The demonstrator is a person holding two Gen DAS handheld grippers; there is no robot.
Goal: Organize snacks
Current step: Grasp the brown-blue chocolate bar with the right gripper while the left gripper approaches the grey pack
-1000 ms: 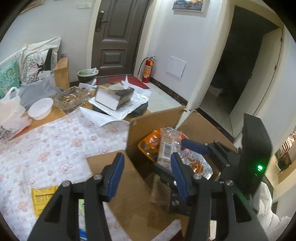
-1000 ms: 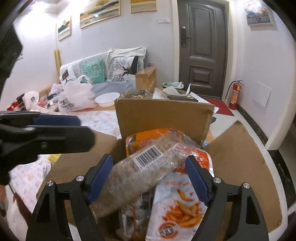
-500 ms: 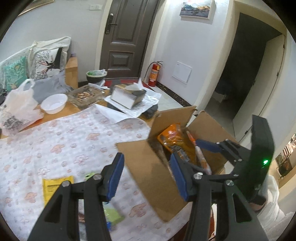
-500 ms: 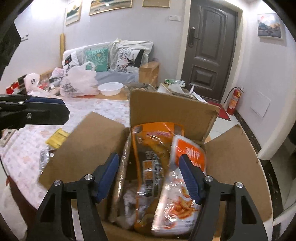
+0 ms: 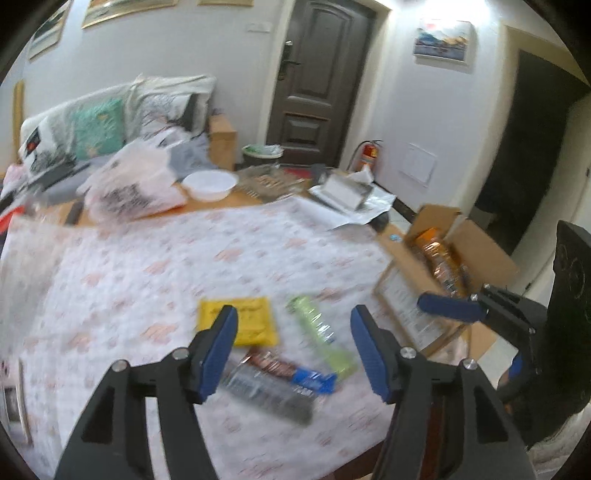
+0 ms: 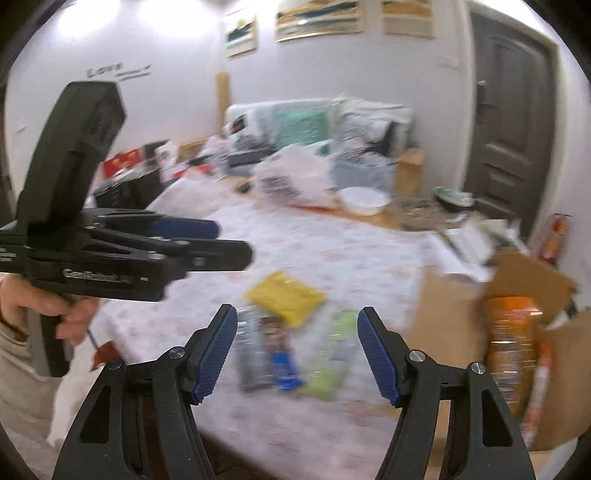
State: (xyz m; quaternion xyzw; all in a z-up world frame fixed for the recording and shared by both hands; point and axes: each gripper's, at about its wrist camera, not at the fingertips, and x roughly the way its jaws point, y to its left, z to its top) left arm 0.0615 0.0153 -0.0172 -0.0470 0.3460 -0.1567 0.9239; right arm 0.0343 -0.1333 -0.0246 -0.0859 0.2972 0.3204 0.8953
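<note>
Both grippers are swinging away from the cardboard box [image 5: 476, 247] at frame right, left gripper [image 5: 293, 350] and right gripper [image 6: 297, 354] gaping wide, empty, over blurred snack packets [image 5: 277, 380] lying low centre on the patterned tablecloth [image 5: 147, 258].

- Pretty clearly somebody's home, a living room right by the entrance
- light sofa [image 5: 110, 110] along the wall, piled with a teal patterned cushion [image 5: 96, 127] and printed pillows
- dark brown panelled front door [image 5: 317, 81] with a red fire extinguisher [image 5: 367, 157] beside it
- framed landscape paintings [image 6: 317, 16] hung on the white walls
- worktop with a pink-patterned white cloth [image 5: 147, 258], a white bowl [image 5: 210, 184] and a plastic shopping bag [image 5: 133, 184]
</note>
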